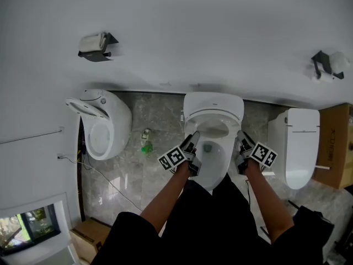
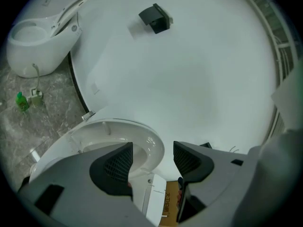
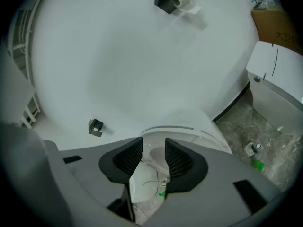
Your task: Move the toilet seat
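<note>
The white toilet (image 1: 214,105) stands in the middle against the wall, with its seat (image 1: 194,127) ringing the open bowl. My left gripper (image 1: 192,148) is at the seat's left edge. In the left gripper view its jaws (image 2: 152,150) stand open wide, the seat rim (image 2: 152,143) lies between them, and a gap shows beside the right pad. My right gripper (image 1: 241,148) is at the seat's right edge. In the right gripper view its jaws (image 3: 150,148) are much narrower, shut on the white seat edge (image 3: 180,131) that fills the space between the pads.
A second toilet (image 1: 105,123) stands at the left, and a third with its lid down (image 1: 300,145) at the right. A green bottle (image 1: 146,147) sits on the marble floor. Paper holders (image 1: 96,46) (image 1: 330,64) hang on the wall. Cardboard boxes (image 1: 336,142) (image 1: 91,233) flank the floor.
</note>
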`<control>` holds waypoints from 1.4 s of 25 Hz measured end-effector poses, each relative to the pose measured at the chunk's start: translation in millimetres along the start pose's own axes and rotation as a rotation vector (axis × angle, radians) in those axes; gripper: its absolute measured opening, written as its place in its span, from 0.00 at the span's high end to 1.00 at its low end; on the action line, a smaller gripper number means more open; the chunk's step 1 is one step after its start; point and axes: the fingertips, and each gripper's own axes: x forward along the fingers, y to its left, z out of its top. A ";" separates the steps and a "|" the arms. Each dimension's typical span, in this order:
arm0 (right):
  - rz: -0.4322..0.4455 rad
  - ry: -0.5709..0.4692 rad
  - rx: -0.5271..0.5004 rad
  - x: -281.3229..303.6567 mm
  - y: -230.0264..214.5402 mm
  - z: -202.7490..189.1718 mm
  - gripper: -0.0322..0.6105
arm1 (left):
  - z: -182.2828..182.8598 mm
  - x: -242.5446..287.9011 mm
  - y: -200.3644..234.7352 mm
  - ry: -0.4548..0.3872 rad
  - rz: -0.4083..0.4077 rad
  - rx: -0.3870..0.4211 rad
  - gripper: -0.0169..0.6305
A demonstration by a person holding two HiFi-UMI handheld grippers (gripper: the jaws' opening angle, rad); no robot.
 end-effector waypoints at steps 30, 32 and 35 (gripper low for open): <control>-0.091 -0.355 -0.666 -196.3 166.8 -84.4 0.89 | -45.9 -172.7 -177.7 0.114 -0.481 0.797 0.59; -0.084 -0.358 -0.681 -195.6 171.2 -93.2 0.89 | -48.8 -182.2 -176.9 0.105 -0.501 0.832 0.62; -0.059 -0.344 -0.669 -196.0 178.0 -109.1 0.89 | -52.4 -196.4 -174.0 0.074 -0.504 0.910 0.79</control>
